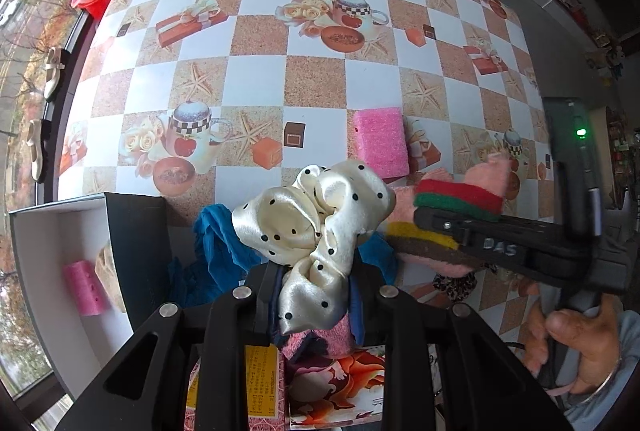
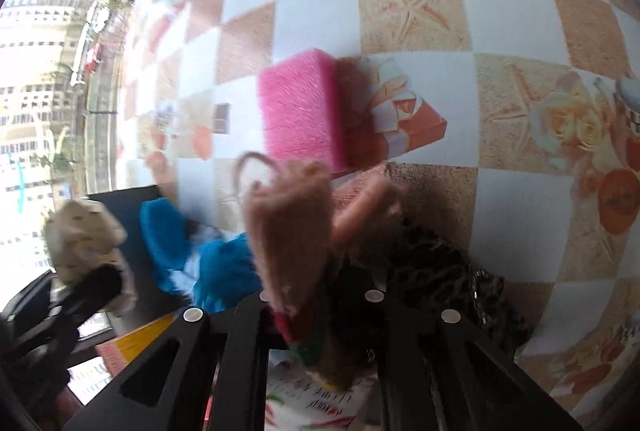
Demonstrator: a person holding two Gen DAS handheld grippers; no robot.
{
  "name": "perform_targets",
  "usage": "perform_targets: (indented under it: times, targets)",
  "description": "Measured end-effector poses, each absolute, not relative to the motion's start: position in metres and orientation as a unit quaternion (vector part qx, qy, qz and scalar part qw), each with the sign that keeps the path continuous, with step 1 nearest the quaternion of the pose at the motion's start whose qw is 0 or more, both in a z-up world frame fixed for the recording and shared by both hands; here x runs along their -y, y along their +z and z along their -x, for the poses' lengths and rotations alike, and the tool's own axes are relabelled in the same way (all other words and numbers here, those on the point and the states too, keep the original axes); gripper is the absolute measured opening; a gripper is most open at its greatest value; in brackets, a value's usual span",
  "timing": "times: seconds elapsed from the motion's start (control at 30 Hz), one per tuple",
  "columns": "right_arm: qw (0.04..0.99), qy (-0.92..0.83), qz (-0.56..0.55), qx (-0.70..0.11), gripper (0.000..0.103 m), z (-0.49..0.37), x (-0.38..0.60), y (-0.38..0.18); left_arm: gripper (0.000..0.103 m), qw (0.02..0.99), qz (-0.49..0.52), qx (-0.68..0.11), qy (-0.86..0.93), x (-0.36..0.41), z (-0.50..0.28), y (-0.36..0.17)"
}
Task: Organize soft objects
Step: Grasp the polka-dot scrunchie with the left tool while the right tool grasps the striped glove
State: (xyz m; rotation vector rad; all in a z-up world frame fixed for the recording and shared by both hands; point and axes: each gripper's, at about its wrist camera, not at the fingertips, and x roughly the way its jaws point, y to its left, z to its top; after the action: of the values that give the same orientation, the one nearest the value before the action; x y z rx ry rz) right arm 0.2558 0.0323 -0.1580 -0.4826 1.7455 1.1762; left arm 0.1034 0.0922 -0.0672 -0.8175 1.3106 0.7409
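- Left gripper (image 1: 312,311) clamps the cream polka-dot scrunchie (image 1: 316,227), held above the table (image 1: 256,31); open box (image 1: 48,231) lies to its left, so left hand is nearer.
- Right gripper (image 2: 320,315) is closed on a pink fuzzy sock (image 2: 288,231), long axis running away from the jaws.
- Pink sponge (image 1: 380,143) lies on the table beyond both.
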Motion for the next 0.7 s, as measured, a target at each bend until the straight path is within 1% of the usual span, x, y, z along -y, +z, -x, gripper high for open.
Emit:
perform_targets:
  times: [0.17, 0.3, 0.5, 0.7]
  targets:
    - [0.486, 0.477, 0.13, -0.72, 0.012, -0.275, -0.01, -0.13, 0.029, 0.669, 0.341, -0.579, 0.318, -0.077, -0.108, -0.054]
    - [0.49, 0.477, 0.099, -0.723, 0.012, -0.286, 0.005, -0.117, 0.029, 0.674, 0.336, -0.58, 0.312, -0.062, -0.108, -0.047]
    - [0.501, 0.476, 0.075, -0.719, 0.012, -0.289, 0.027, -0.099, 0.029, 0.681, 0.325, -0.585, 0.296, -0.032, -0.102, -0.036]
    - [0.527, 0.454, 0.066, -0.716, 0.012, -0.286, 0.069, -0.088, 0.029, 0.689, 0.315, -0.597, 0.264, 0.003, -0.098, -0.038]
